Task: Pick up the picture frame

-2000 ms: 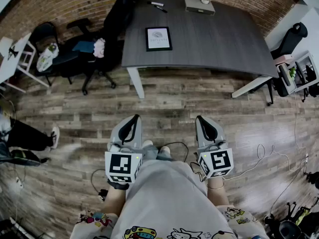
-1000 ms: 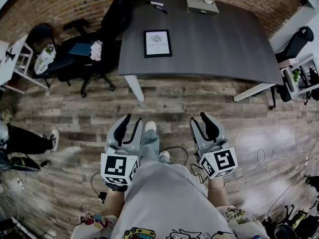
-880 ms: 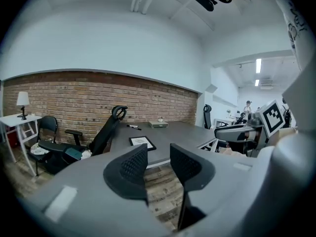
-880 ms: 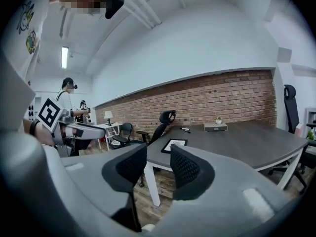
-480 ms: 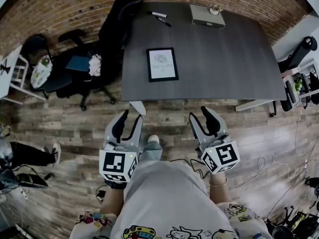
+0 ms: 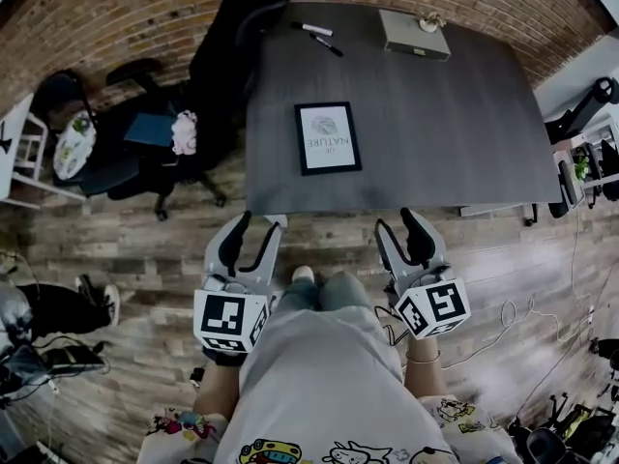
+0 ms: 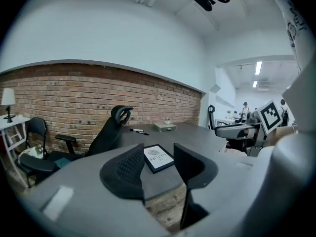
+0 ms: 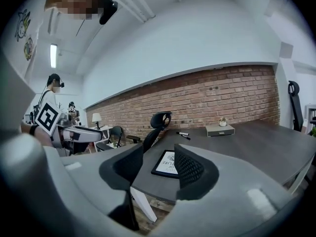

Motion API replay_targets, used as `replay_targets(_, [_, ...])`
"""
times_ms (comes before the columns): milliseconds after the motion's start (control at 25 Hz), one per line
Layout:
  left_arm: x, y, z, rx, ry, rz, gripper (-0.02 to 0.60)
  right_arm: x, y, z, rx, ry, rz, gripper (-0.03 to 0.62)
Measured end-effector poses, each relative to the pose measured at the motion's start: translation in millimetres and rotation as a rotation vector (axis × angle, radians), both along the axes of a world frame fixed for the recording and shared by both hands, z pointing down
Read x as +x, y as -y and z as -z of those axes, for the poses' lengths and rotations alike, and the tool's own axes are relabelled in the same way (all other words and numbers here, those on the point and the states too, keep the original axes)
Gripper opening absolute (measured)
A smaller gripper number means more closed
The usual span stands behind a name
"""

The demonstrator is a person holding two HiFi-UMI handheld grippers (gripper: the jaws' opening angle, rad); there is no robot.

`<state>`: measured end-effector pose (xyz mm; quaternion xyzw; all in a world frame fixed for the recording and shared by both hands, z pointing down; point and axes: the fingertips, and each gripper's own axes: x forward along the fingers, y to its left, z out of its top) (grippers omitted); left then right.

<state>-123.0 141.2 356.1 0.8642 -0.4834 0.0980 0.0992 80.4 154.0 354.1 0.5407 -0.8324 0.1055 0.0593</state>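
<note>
Since the earlier frames the table (image 6: pixel 435 133) has been drawn much nearer in the head view, and its near edge is now seen just ahead of both sets of jaw tips. Both grippers are held over the wood floor (image 6: pixel 145 249), short of that edge. The jaws of the left gripper (image 6: pixel 257 225) and the right gripper (image 6: pixel 397 222) have just been opening and are spread wide, with nothing gripped. The picture frame (image 6: pixel 328 137) is laid flat on the tabletop, near the front edge, at 1 o'clock from the left gripper and 11 o'clock from the right; it is sighted through each jaw gap, well beyond the tips. Bare tabletop is left all round it. An office chair (image 6: pixel 227 37) is parked at the table's left edge, at 10 o'clock of the frame; markers (image 6: pixel 319 35) and a grey box (image 6: pixel 414 33) are kept at the far edge.
</note>
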Motion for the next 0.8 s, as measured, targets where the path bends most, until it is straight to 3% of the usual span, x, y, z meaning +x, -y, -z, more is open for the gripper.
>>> replay_targets(440, [9, 49, -19, -0.066, -0.014, -0.003, 0.209, 10, 51, -21, -0.074, -0.017, 0.009, 0.212])
replay_targets(800, [34, 130, -9, -0.052, -0.026, 0.027, 0.209, 21, 142, -15, -0.068, -0.004, 0.067, 0.212])
